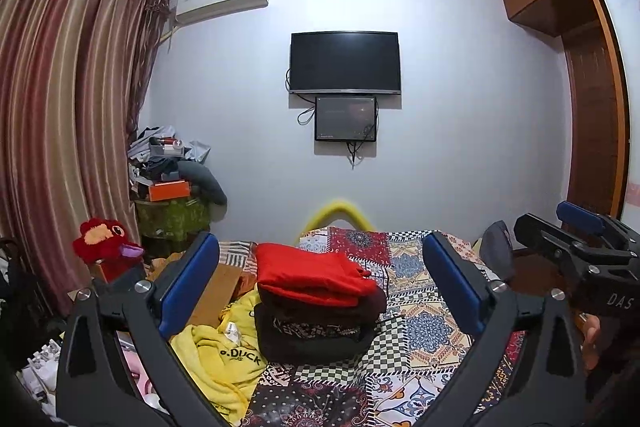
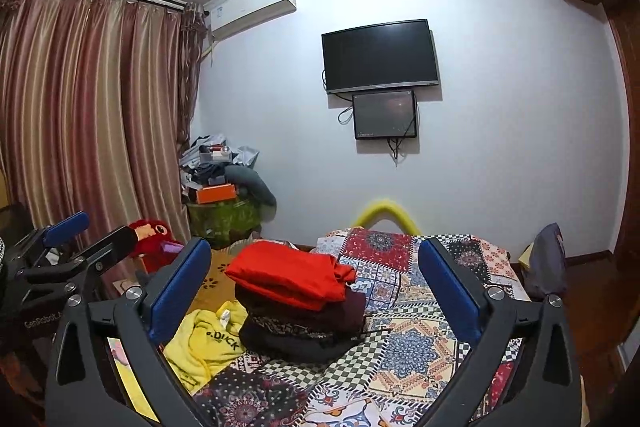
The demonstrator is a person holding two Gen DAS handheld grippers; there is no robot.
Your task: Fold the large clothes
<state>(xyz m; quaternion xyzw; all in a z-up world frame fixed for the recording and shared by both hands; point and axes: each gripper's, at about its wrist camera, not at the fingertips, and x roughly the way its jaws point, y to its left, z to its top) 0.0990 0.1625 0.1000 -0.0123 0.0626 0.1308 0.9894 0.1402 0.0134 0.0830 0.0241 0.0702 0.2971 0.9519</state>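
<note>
A stack of folded clothes stands on the patchwork bed cover (image 1: 416, 331), with a red garment (image 1: 308, 277) on top of dark ones (image 1: 312, 335); the stack also shows in the right wrist view (image 2: 292, 277). A crumpled yellow garment (image 1: 218, 355) printed "DUCK" lies just left of the stack, also in the right wrist view (image 2: 208, 341). My left gripper (image 1: 320, 279) is open and empty, held above the bed in front of the stack. My right gripper (image 2: 316, 279) is open and empty too, level with the left one and to its right (image 1: 576, 239).
A red plush toy (image 1: 104, 239) sits left of the bed by the curtain (image 1: 60, 131). A cluttered pile on a green box (image 1: 172, 187) stands in the corner. A TV (image 1: 344, 63) hangs on the far wall. A wooden wardrobe (image 1: 592, 99) is at the right.
</note>
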